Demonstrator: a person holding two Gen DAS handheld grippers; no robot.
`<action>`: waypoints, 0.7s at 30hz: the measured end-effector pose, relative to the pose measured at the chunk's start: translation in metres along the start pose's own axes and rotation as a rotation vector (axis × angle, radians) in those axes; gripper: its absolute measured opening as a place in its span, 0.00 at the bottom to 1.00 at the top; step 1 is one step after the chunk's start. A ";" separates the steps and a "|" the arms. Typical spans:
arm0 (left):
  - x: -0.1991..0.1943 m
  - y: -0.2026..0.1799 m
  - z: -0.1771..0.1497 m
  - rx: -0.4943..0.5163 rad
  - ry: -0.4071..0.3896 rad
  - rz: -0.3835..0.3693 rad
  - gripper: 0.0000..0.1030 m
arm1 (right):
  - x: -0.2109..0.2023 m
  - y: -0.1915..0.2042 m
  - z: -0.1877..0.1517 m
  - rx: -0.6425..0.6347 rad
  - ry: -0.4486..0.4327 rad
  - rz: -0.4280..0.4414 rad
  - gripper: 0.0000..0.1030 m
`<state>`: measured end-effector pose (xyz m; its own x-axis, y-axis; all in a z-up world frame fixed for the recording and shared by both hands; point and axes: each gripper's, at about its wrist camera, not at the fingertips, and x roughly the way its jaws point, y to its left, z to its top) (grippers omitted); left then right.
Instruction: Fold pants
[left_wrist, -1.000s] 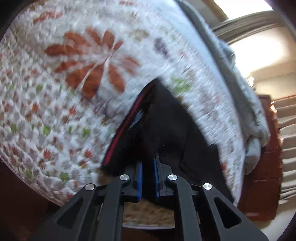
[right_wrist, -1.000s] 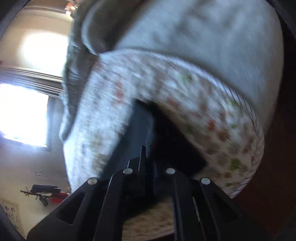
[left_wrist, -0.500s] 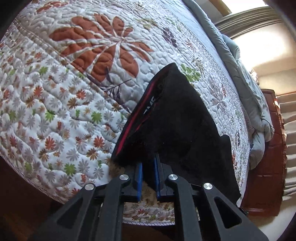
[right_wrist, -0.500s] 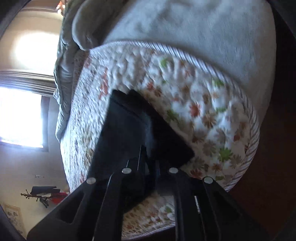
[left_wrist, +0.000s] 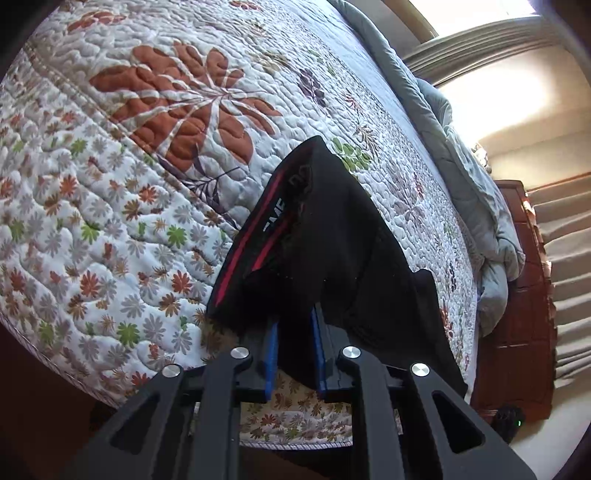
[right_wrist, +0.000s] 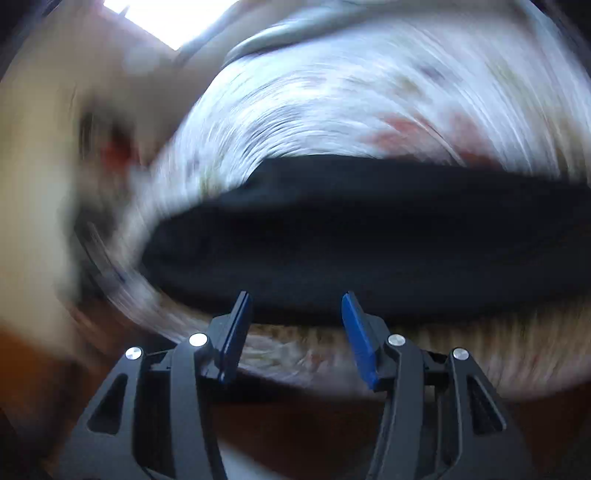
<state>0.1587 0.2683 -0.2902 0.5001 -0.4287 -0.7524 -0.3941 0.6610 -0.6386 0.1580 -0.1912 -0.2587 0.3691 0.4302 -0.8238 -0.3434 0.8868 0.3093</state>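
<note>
Black pants (left_wrist: 332, 258) with a red-striped waistband lie on the floral quilt, near the bed's front edge. My left gripper (left_wrist: 294, 325) is shut on the pants' near edge, its blue pads pinching the black cloth. In the blurred right wrist view the pants (right_wrist: 369, 229) show as a dark band across the quilt. My right gripper (right_wrist: 295, 306) is open and empty, with its fingertips just short of the pants' near edge.
The floral quilt (left_wrist: 129, 184) covers the bed. A grey duvet (left_wrist: 480, 206) is bunched along the far side. A reddish wooden footboard (left_wrist: 517, 314) stands at the right, with stairs behind. The right wrist view is heavily motion-blurred.
My right gripper has let go of the pants, opened wide and swung round fast. My left gripper keeps its hold, and the pants have settled flatter on the quilt.
</note>
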 end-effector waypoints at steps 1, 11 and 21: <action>0.000 0.001 0.001 -0.004 0.006 -0.002 0.16 | 0.017 0.043 -0.001 -0.226 0.002 -0.103 0.44; 0.005 -0.004 -0.005 0.055 0.031 -0.021 0.21 | 0.121 0.176 -0.056 -1.246 -0.048 -0.505 0.32; 0.022 -0.006 -0.006 0.048 0.059 -0.048 0.23 | 0.143 0.182 -0.068 -1.296 0.029 -0.546 0.20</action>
<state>0.1667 0.2514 -0.3039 0.4703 -0.4955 -0.7303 -0.3328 0.6668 -0.6668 0.0898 0.0196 -0.3521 0.7002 0.0688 -0.7106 -0.7116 0.1485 -0.6867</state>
